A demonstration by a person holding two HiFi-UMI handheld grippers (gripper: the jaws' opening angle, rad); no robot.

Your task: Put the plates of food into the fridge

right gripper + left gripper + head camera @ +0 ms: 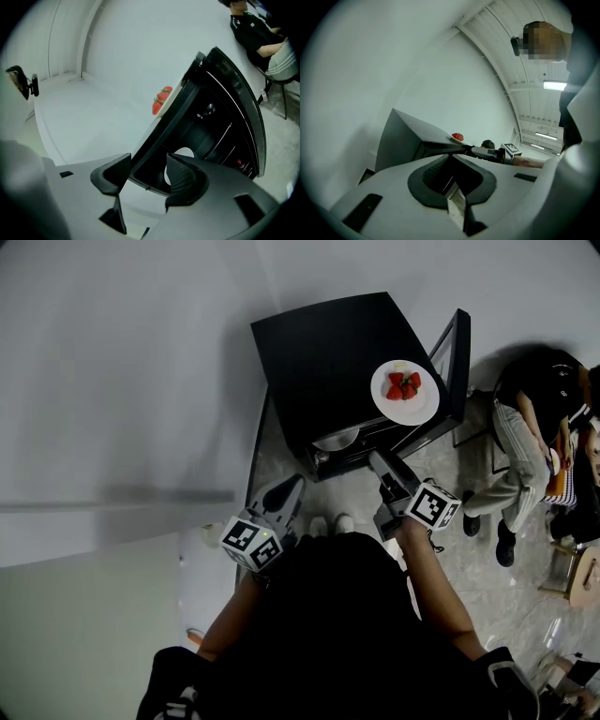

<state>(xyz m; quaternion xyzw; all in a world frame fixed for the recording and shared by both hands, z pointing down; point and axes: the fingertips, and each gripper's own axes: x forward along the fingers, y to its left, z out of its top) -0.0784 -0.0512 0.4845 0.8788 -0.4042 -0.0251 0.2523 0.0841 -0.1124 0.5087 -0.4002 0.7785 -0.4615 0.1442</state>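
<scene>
Black box-shaped mini fridge (319, 352), door (454, 362) open; one plate left to load.
The round white plate of red strawberries (422, 409) sits on the fridge top, at the door-side front corner. Right gripper (380, 465): jaws wide and empty, low by the opening. Left gripper (292, 486): jaws together. Judgement: lift the right gripper, pinch the near rim and keep the plate level.

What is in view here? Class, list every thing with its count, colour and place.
fridge: one, black, against the white wall, standing open
plate of strawberries: one, white with red fruit, on top of the fridge
pale dish: one, whitish, inside the fridge
seated person: one, dark top, to the right of the fridge
shoes: one pair, white, on the floor before the fridge
left claw: one, grey, shut and empty, before the fridge
right claw: one, grey, open, at the fridge's opening
</scene>
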